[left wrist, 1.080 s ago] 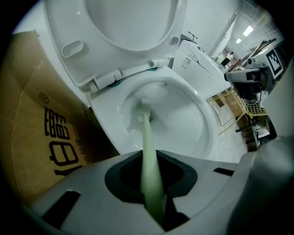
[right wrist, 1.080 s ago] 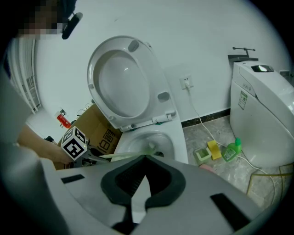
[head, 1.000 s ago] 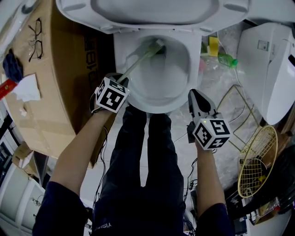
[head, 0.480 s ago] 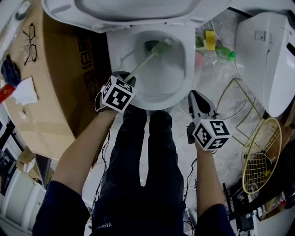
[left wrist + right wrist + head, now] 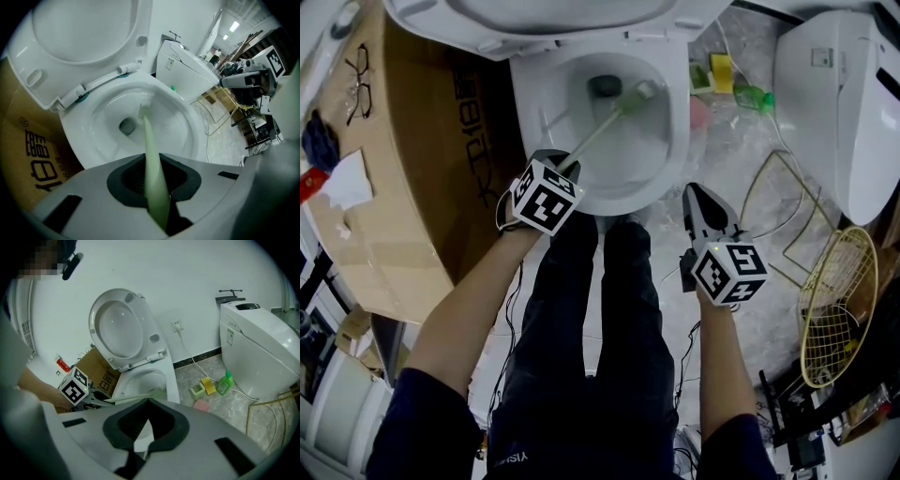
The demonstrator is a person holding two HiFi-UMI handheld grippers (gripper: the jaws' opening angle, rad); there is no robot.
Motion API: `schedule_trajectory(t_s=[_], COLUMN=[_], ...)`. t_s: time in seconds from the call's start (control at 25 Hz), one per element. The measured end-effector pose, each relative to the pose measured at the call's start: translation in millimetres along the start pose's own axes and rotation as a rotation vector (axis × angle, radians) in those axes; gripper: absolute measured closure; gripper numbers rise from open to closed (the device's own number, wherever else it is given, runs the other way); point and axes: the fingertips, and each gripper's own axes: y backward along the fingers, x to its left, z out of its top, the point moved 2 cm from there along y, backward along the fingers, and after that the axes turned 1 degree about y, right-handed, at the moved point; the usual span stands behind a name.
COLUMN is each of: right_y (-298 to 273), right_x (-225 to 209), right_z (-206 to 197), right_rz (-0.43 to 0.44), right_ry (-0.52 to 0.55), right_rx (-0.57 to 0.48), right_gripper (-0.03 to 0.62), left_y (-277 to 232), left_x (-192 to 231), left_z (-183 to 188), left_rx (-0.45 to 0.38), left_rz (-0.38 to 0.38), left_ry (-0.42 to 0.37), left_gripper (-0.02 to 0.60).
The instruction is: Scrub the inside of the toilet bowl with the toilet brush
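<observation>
Where the person stands: pale speckled floor against a white wall, legs just before the toilet bowl [image 5: 677, 103].
Lid and seat [image 5: 553, 19]: raised, leaning back to the wall.
Left gripper [image 5: 555, 161]: at the bowl's near left rim, jaws pinching the pale green handle of the toilet brush [image 5: 605, 127].
Brush position: the handle slants across the bowl and the head lies on the inner wall, just right of the drain opening [image 5: 605, 86].
Right gripper [image 5: 698, 192]: outside the bowl at its near right, well apart from the brush; jaws pressed together on nothing.
Left edge: cardboard box [image 5: 403, 169] tight beside the bowl, spectacles [image 5: 358, 84] lying on top.
Right side: a strip of floor between the bowl and a second toilet [image 5: 839, 103], holding a green bottle [image 5: 755, 96], a yellow sponge [image 5: 720, 67] and a trailing cable.
Near right: yellow wire mesh piece [image 5: 830, 319] on the floor beyond the right gripper.
</observation>
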Motion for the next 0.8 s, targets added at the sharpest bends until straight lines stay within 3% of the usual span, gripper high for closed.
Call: schedule_trajectory(t_s=[0.4, 0.8], right_y=[8, 3], right_x=[13, 27], right_z=[-16, -19], right_rz=[0.019, 0.052], right_ry=[0.015, 0.038], right_rx=[0.001, 0.019], right_gripper=[0.589, 0.589], left_y=[2, 12], left_x=[-39, -52], left_z=[-39, -78], left_rx=[0.024, 0.114], left_rz=[-0.041, -0.069], left_ry=[0.0, -0.006], left_gripper=[0.503, 0.503])
